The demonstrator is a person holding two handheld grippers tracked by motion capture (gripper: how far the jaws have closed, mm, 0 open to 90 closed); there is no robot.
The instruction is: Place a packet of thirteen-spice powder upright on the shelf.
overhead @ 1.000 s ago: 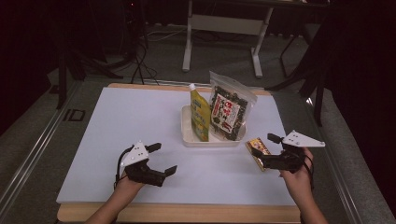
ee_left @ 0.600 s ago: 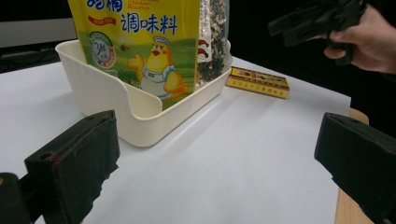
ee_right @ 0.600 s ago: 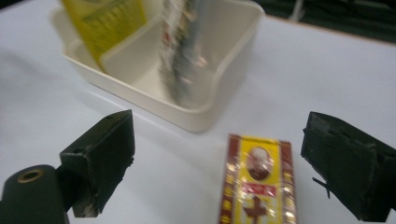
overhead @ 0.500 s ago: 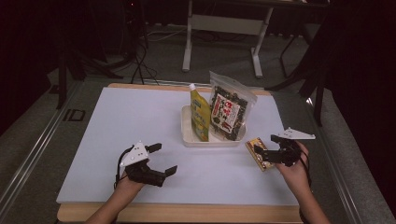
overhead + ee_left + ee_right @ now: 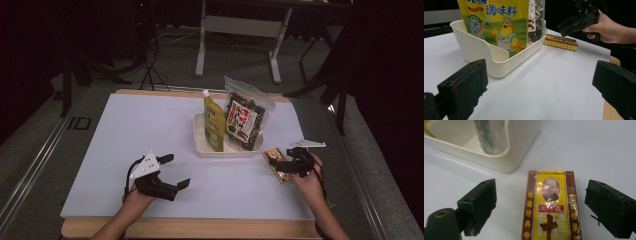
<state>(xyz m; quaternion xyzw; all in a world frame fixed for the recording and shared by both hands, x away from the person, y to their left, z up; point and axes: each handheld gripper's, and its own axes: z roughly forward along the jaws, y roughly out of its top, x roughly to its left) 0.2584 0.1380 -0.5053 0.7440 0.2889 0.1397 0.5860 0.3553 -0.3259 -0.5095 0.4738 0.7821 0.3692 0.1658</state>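
Observation:
A small yellow-and-maroon box [image 5: 271, 156] lies flat on the white table, just right of a cream tray [image 5: 225, 153]. My right gripper [image 5: 281, 163] hovers low over the box, open. In the right gripper view the box [image 5: 550, 207] lies between the two spread jaws of that gripper [image 5: 541, 200], touching neither. The tray holds an upright yellow seasoning pouch [image 5: 215, 122] and a clear bag of dark dried food [image 5: 244, 120]. My left gripper [image 5: 176, 171] rests open near the front left with nothing in it, facing the tray [image 5: 474, 47] and the pouch [image 5: 499, 22].
The white tabletop [image 5: 135, 130] stretches wide to the left of the tray. Its wooden front edge [image 5: 190, 227] runs below both hands. Behind the table are a dark floor and the legs of a white stand [image 5: 202, 50].
My right gripper has moved left and dropped over the box, so the box now lies between its jaws. The left gripper and the tray's contents have stayed put.

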